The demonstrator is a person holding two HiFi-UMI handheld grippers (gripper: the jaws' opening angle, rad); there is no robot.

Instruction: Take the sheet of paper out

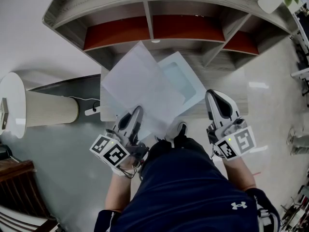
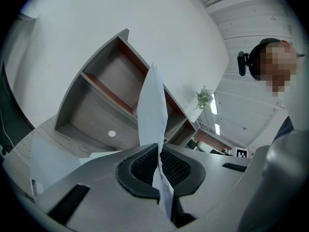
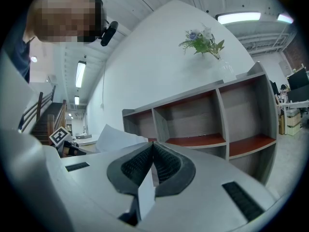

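A white sheet of paper [image 1: 137, 88] hangs tilted in the air in front of me, overlapping a white envelope with a pale window [image 1: 182, 79] to its right. My left gripper [image 1: 137, 111] is shut on the sheet's lower edge; in the left gripper view the sheet [image 2: 153, 105] rises edge-on from between the pads of that gripper [image 2: 158, 164]. My right gripper [image 1: 211, 95] is shut on the envelope's right corner. In the right gripper view a white strip of the envelope [image 3: 146, 193] sits pinched in that gripper [image 3: 152, 161], and the sheet [image 3: 115, 138] shows at the left.
A curved grey shelf unit with red-brown boards [image 1: 154, 28] stands ahead against the wall, its compartments bare. A white cylinder lamp [image 1: 46, 109] lies at the left beside a dark mat. A plant [image 3: 203, 40] stands on top of the shelf. My navy trousers [image 1: 188, 192] fill the bottom.
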